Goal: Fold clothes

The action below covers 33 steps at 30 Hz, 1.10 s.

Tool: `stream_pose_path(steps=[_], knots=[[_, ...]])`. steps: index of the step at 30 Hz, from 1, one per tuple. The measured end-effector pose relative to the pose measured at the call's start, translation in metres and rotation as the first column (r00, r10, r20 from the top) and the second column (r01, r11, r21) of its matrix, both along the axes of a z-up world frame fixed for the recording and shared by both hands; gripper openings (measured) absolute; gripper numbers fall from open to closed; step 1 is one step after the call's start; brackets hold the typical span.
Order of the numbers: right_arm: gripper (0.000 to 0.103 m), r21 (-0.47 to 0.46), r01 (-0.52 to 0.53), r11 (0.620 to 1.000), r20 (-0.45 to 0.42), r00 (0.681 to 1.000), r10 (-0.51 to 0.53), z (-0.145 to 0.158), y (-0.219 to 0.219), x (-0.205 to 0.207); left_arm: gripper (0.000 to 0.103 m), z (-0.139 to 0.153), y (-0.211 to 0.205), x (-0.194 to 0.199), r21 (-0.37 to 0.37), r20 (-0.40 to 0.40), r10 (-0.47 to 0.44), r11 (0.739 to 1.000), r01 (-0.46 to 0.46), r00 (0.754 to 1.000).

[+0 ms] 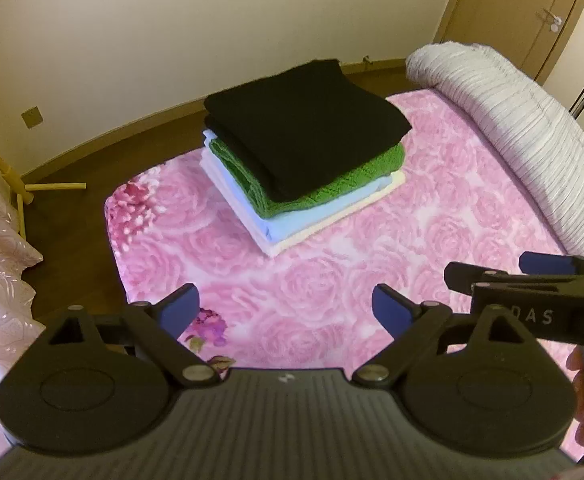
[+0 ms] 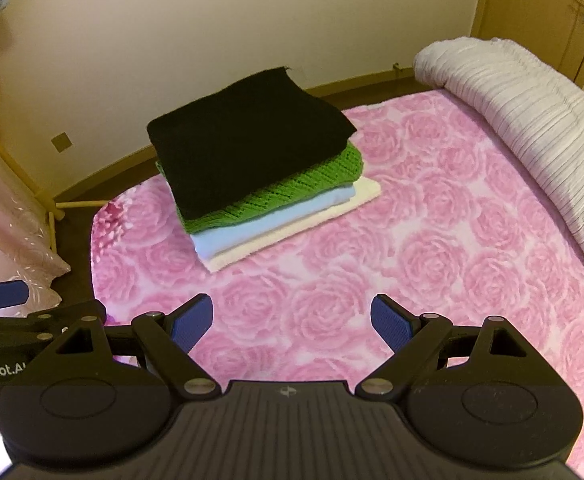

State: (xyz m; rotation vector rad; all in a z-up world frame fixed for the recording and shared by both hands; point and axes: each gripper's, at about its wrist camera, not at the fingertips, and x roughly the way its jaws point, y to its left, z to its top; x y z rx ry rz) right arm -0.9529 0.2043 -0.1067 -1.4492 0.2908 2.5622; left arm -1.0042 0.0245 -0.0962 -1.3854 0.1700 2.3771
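Item: stack of folded clothes (image 1: pixel 300 152), four layers. Black garment (image 1: pixel 304 124) on top; beneath it green knit (image 1: pixel 332 184), pale blue piece (image 1: pixel 316 216), cream piece (image 1: pixel 332 226) at the base. Each lower layer juts out a little on the stack's near side.

Position: the stack rests on the pink rose-print bedspread (image 1: pixel 332 288), close to the bed's far edge. A rolled striped quilt (image 1: pixel 524 128) lies well apart to the stack's right.

Tools: left gripper (image 1: pixel 285 308) and right gripper (image 2: pixel 292 316) both hover short of the stack, over bare bedspread, jaws spread wide and holding nothing.

Bearing: the stack sits ahead of both grippers, nearly centred for the left and up-left of the right. Its near corner points toward the tools. The left appears slightly nearer.

No unfolded garment is in view; the folding looks finished.
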Motion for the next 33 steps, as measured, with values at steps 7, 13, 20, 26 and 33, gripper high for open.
stream_pose_path(steps=[7,13,20,26,33], knots=[[0.089,-0.007,0.001,1.0,0.031,1.0,-0.001,-0.015,0.013,-0.013,0.092,-0.017,0.015,-0.009,-0.03,0.023,-0.001,1.0,0.002,1.0],[0.089,-0.017,0.009,1.0,0.039,0.999,-0.008,-0.022,0.026,-0.021,0.093,-0.025,0.028,-0.014,-0.053,0.016,0.0,0.999,0.001,1.0],[0.089,-0.033,0.006,0.999,0.046,0.999,-0.004,-0.029,0.034,-0.027,0.094,-0.028,0.036,-0.018,-0.065,0.013,0.004,0.998,-0.003,1.0],[0.089,-0.046,-0.005,0.999,0.049,0.999,0.007,-0.033,0.036,-0.032,0.099,-0.029,0.038,-0.021,-0.07,0.016,0.028,0.997,-0.026,0.999],[0.089,-0.06,-0.013,0.998,0.042,0.999,0.016,-0.033,0.037,-0.034,0.102,-0.027,0.034,-0.023,-0.057,0.008,0.056,0.997,-0.056,0.998]])
